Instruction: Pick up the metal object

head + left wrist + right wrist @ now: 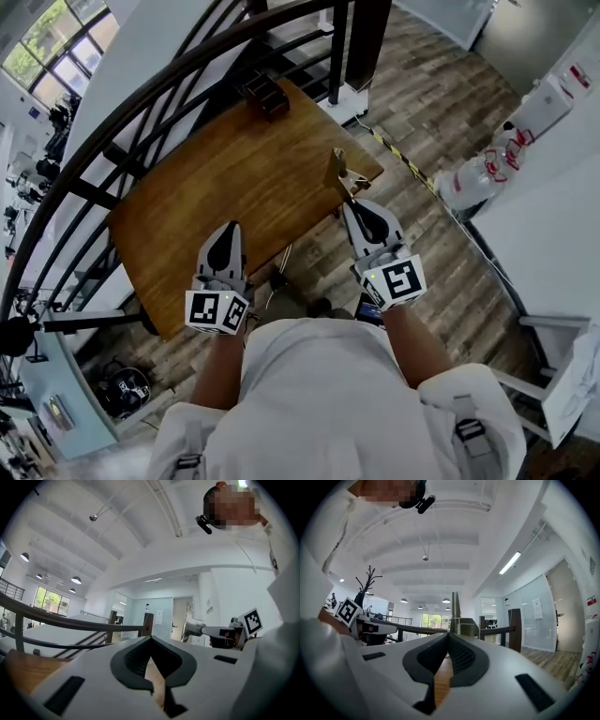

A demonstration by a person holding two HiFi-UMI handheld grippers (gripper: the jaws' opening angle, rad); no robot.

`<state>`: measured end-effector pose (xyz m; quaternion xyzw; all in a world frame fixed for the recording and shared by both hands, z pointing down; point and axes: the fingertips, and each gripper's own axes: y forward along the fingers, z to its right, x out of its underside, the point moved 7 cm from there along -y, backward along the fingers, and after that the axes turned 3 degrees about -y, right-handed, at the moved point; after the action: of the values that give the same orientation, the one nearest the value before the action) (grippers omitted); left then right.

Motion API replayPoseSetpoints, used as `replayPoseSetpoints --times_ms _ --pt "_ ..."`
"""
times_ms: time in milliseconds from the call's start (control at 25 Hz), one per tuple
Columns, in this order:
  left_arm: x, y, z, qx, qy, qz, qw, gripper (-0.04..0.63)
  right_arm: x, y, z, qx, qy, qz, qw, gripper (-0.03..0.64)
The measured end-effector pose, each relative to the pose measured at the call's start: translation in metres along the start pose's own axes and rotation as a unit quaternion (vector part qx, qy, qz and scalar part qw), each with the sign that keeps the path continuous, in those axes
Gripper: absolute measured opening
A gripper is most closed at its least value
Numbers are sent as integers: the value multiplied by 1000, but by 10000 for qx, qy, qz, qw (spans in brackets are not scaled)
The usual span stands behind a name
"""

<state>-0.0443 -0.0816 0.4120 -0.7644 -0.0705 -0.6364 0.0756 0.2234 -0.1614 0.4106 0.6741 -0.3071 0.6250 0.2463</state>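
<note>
Handrails (141,103) of dark curved bars sweep past the far side of a wooden table (216,187), over whose near edge a person in white holds two grippers. The left gripper (226,230) hangs over the near side of the tabletop with its jaws pressed together and nothing between them. The right gripper (354,204), at the table's right-hand edge, has its jaws pinched shut on a thin part of the metal object (337,170), which rises upright straight from the tips, while a small dark object (265,95) sits well apart at the far end.
</note>
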Motion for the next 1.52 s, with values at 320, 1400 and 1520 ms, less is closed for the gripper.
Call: replayPoseSetpoints --times_ms 320,1400,1520 --pt "13 10 17 51 -45 -146 9999 8 18 -18 19 211 176 -192 9994 26" --pt "38 8 28 575 -439 -509 9961 8 39 -44 23 253 536 -433 9973 25" --pt "41 6 27 547 -479 -563 9958 8 41 -47 26 313 572 -442 9969 26"
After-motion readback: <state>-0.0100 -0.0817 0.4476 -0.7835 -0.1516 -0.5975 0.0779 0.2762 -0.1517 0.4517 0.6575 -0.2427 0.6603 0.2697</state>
